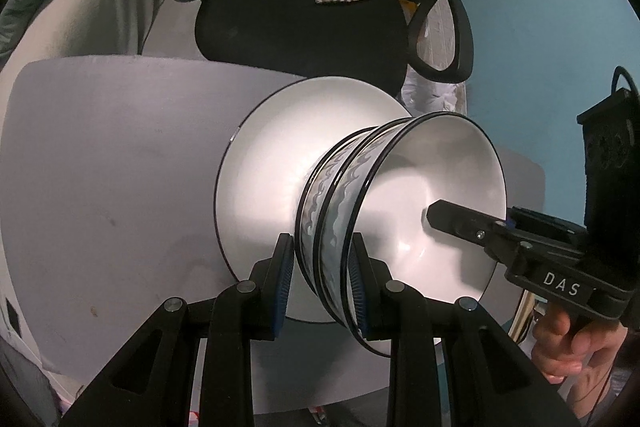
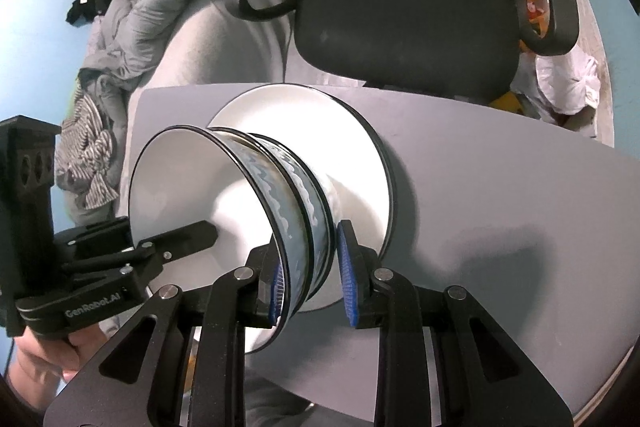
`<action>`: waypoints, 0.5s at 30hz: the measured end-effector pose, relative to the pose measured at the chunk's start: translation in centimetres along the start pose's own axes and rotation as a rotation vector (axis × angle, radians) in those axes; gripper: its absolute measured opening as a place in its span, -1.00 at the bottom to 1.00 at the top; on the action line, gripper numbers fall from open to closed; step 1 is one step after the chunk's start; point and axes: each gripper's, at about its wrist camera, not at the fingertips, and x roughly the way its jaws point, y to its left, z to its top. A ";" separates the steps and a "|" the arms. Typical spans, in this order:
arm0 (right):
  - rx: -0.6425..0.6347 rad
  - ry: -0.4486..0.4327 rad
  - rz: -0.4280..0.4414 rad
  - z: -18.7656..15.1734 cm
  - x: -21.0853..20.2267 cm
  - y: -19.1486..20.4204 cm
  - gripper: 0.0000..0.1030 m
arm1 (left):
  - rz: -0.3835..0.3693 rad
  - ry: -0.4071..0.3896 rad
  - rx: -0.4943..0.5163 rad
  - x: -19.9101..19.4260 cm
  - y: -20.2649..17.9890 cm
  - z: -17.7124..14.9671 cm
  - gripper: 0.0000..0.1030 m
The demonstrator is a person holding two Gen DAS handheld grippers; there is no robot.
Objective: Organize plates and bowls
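The left gripper [image 1: 320, 279] and the right gripper [image 2: 310, 277] each pinch opposite rims of two nested bowls [image 1: 400, 195]. The bowls sit over a white plate [image 1: 272, 163] near the far edge of the grey table [image 1: 120, 187].

L gripper [image 1: 320, 279]: lower centre of its own view, angled steeply down, blue pads [image 1: 282, 279] pressed on bowl rims [image 1: 340, 187] from both sides. R gripper [image 2: 310, 275]: lower centre of its view, same steep tilt, jaws likewise clamped on rims. R hand [image 1: 576, 343] bare at lower right of L view, gripping handle; L hand [image 2: 52, 355] lower left of R view.
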 end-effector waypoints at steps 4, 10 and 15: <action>-0.008 -0.008 -0.006 0.2 0.0 0.4 -0.52 | 0.005 -0.008 0.012 -0.1 0.0 0.2 -0.49; -0.022 -0.004 -0.028 0.4 0.1 0.9 -0.53 | 0.015 -0.014 0.033 -0.2 -0.3 0.0 -0.49; -0.015 -0.004 -0.035 0.5 0.2 1.0 -0.49 | 0.049 -0.033 0.062 -0.2 -0.8 -0.4 -0.43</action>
